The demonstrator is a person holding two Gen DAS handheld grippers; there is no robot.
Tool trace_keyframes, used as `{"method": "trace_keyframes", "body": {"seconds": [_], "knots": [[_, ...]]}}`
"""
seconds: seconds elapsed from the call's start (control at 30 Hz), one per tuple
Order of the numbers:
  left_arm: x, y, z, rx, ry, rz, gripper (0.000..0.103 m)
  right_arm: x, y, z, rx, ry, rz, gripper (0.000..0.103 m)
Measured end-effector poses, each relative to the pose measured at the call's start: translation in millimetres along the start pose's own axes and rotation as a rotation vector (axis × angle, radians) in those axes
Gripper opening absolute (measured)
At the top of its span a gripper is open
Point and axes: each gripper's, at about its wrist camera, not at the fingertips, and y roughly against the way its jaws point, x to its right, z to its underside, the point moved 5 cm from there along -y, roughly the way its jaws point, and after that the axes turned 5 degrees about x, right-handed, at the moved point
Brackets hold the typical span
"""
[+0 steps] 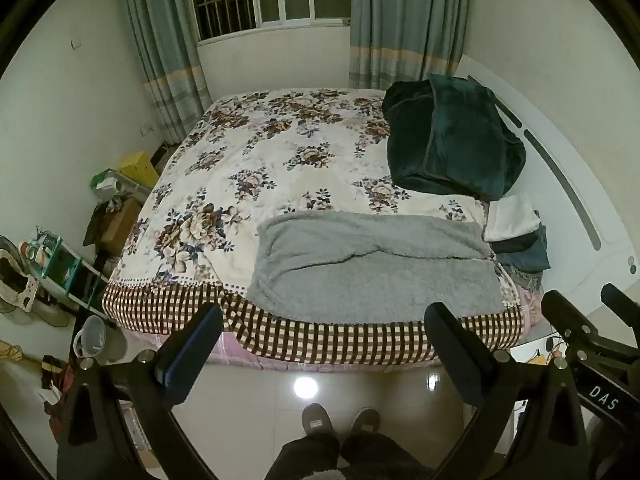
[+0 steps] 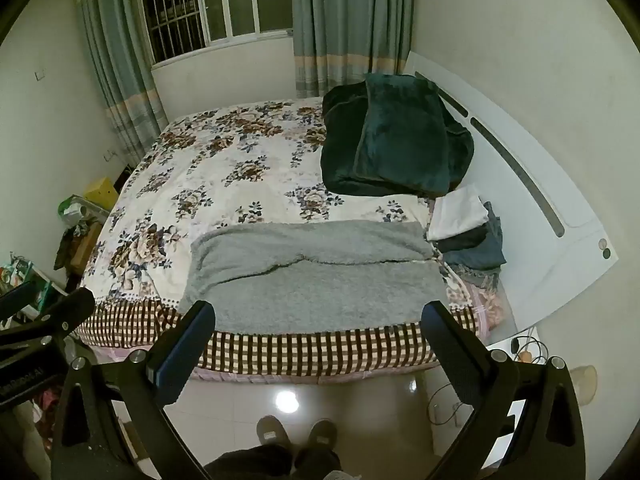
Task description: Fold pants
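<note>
Grey pants [image 1: 372,264] are laid flat at lower centre on the bed [image 1: 260,152]. Left gripper [image 1: 324,320] and right gripper [image 2: 320,320] are held wide open, empty.

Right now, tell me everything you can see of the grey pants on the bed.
The grey pants are a fuzzy, fleece-like garment lying flat on the floral bedspread, at the near edge of the bed just above its checked border. The two legs lie side by side, running across the bed, with a dark seam between them. The surface is mostly smooth, slightly rumpled at the picture's left end. At their right end they reach a small stack of folded clothes. Neither gripper touches them.
</note>
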Motion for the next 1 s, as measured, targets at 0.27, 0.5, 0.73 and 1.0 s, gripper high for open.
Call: {"method": "trace_keyframes", "body": {"seconds": [0.27, 0.5, 0.73, 1.0], "knots": [[-0.6, -1.7, -2.5, 0.008, 0.000, -0.010, 0.103, -0.4, 1.1, -0.4, 0.016, 0.006, 0.003, 0.103], [-0.4, -5.8, 0.3, 0.008, 0.001, -0.002, 0.103, -1.3, 0.3, -0.1, 0.015, 0.008, 0.002, 0.103], [-0.8, 1.7, -3.5, 0.013, -0.005, -0.003, 0.103, -1.4, 3.9, -7.1, 0.016, 0.011, 0.005, 0.103], [1.2, 5.9, -11.4, 0.013, -0.004, -0.004, 0.103, 0.0, 5.4, -7.7, 0.020, 0.013, 0.002, 0.103]]}}
